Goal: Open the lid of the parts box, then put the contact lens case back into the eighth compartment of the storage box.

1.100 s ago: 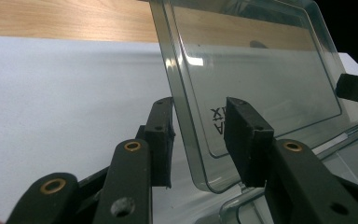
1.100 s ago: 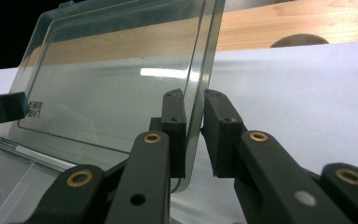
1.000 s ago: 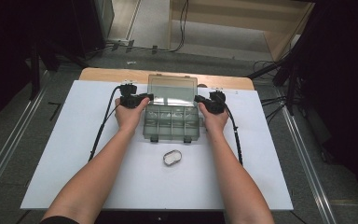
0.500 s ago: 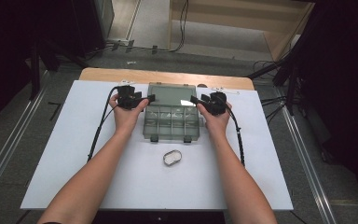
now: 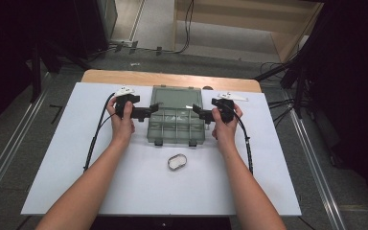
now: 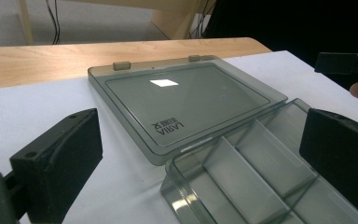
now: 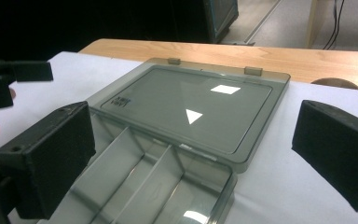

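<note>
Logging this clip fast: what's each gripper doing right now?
Left gripper: open, holding nothing, jaws at the left edge of the box.
Right gripper: open, holding nothing, jaws at the box's right edge.

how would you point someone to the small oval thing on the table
Start from the white sheet covering the table, then find the smoky clear compartment box lying open at its middle. Just in front of the box, nearer the person, sits the small oval ring, pale-centred and rounded.
</note>
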Motion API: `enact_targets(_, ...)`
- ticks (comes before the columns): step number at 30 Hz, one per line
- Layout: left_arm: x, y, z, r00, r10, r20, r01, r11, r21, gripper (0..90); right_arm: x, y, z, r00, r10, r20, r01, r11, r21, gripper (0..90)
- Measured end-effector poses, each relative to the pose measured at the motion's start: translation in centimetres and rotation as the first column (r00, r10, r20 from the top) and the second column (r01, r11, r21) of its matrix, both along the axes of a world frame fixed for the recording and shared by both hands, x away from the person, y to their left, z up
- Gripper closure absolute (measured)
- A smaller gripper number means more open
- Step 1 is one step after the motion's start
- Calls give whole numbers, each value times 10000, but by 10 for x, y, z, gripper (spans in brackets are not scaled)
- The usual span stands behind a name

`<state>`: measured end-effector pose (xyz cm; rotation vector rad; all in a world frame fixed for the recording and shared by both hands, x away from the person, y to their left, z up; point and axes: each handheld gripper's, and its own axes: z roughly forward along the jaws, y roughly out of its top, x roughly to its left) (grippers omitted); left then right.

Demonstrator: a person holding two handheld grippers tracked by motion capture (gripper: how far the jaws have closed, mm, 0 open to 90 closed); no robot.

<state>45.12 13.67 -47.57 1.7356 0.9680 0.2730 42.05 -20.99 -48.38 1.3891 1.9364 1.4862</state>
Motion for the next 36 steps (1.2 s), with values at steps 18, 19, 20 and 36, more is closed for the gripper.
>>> enact_targets(18, -40, 26, 7, 9969, -10, 783, -5, 9998, 195, 0, -39, -1, 1, 9983, 499, 312, -502, 9987, 84, 0)
enact_targets(19, -43, 27, 7, 9967, 19, 816, -34, 9998, 190, 0, -41, -1, 1, 9981, 533, 300, -536, 9985, 71, 0)
enact_targets(20, -46, 30, 8, 9960, 38, 893, -60, 9997, 237, 0, -43, -1, 2, 9975, 607, 374, -611, 9981, 87, 0)
enact_targets(36, -92, 55, 3, 9882, 79, 1529, -131, 9994, 327, 0, -77, 2, 9, 9846, 1597, 706, -1571, 9867, -409, 0)
